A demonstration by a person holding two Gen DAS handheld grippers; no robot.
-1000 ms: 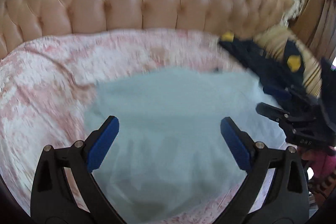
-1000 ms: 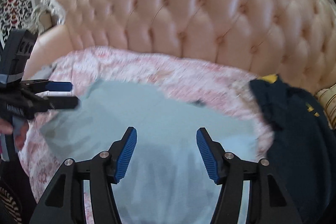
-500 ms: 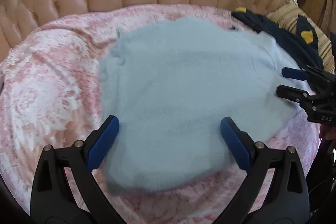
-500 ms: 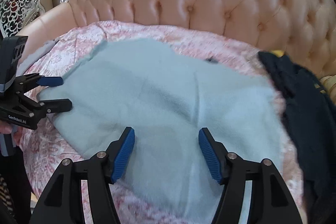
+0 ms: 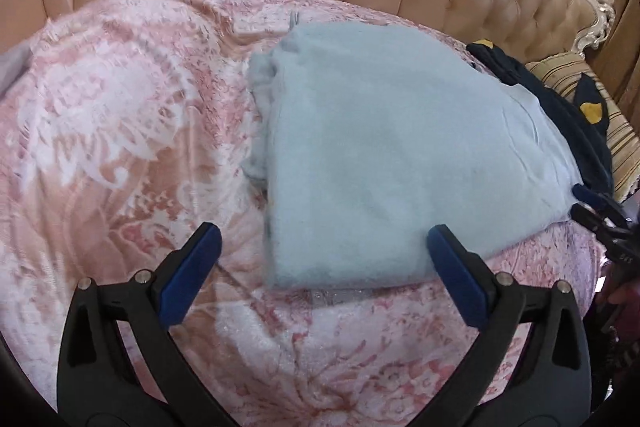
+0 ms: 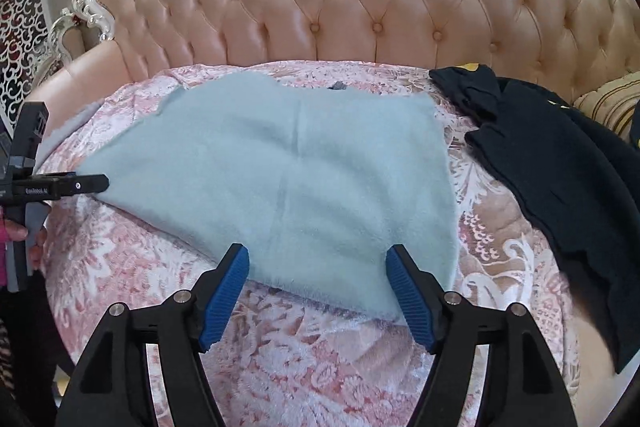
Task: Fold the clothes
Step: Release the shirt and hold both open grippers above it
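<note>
Folding looked midway: your pale blue fleece garment (image 6: 296,183) lay doubled on the pink patterned sofa cover (image 5: 120,131), both hand-held grippers (image 5: 324,261) (image 6: 318,291) released; another fold needed fresh edge grips.

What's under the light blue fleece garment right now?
The light blue fleece garment lies on the pink-and-white patterned blanket covering the tufted sofa seat. A small dark scrap shows at its far edge. Anything directly beneath the fleece is hidden.
</note>
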